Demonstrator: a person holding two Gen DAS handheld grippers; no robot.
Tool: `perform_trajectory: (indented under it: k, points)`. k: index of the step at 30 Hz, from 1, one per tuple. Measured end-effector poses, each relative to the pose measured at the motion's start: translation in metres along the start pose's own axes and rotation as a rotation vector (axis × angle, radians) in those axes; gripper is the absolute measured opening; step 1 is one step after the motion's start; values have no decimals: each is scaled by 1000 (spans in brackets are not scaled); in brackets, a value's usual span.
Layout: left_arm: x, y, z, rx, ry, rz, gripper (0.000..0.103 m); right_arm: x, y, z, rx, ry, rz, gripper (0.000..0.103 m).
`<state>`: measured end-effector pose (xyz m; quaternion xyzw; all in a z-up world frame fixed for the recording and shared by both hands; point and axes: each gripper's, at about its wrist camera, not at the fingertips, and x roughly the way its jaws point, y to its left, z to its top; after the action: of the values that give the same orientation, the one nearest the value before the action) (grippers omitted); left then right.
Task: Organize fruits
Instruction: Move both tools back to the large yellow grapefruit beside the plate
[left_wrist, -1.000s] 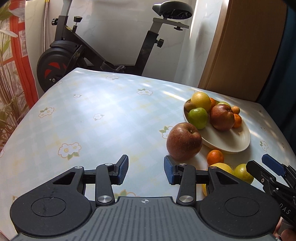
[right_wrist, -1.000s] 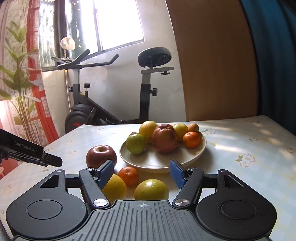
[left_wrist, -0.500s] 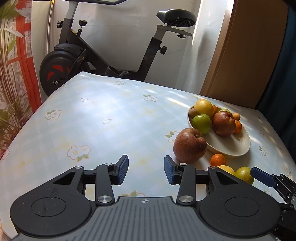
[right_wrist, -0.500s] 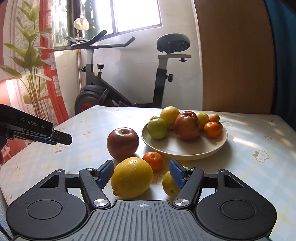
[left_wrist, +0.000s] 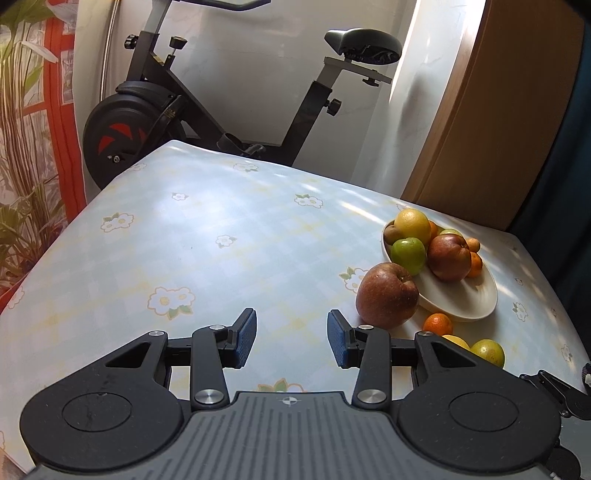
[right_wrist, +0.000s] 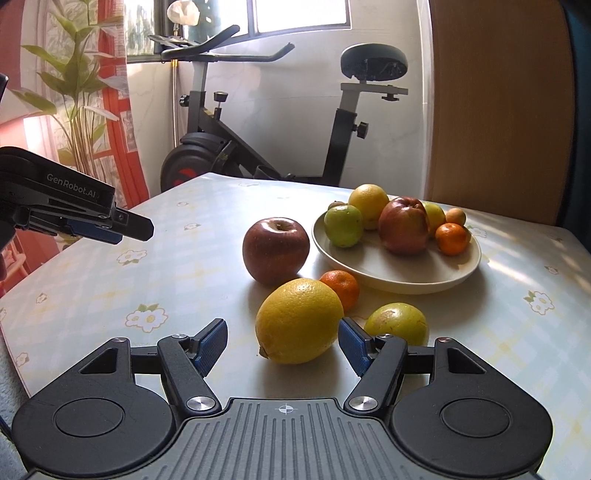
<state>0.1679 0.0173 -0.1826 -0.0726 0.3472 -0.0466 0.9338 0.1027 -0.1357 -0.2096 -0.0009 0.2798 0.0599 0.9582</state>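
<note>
Four fruits lie loose on our counter (right_wrist: 207, 258); since a second ago our right claw (right_wrist: 282, 345) has swung left, its spread, empty jaws now framing the big lemon (right_wrist: 300, 320), long axis slanting left-down; our plate (right_wrist: 399, 275) holds seven fruits; our left claw (left_wrist: 291, 339) hovers unclenched, empty.

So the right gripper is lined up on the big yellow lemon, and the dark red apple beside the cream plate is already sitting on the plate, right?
Not quite. In the right wrist view the dark red apple rests on the tablecloth beside the cream plate, not on it. The right gripper is lined up on the big yellow lemon.
</note>
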Motion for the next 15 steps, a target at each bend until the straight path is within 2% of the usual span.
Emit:
perform_trajectory:
  k: [10, 13, 15]
  points:
    - [-4, 3, -2, 6, -2, -11, 44, 6, 1, -7, 6, 48, 2, 58]
    - [-4, 3, -2, 5, -4, -11, 44, 9, -1, -3, 22, 48, -6, 59]
    - [-5, 3, -2, 5, -4, -11, 44, 15, -6, 0, 71, 69, 10, 64]
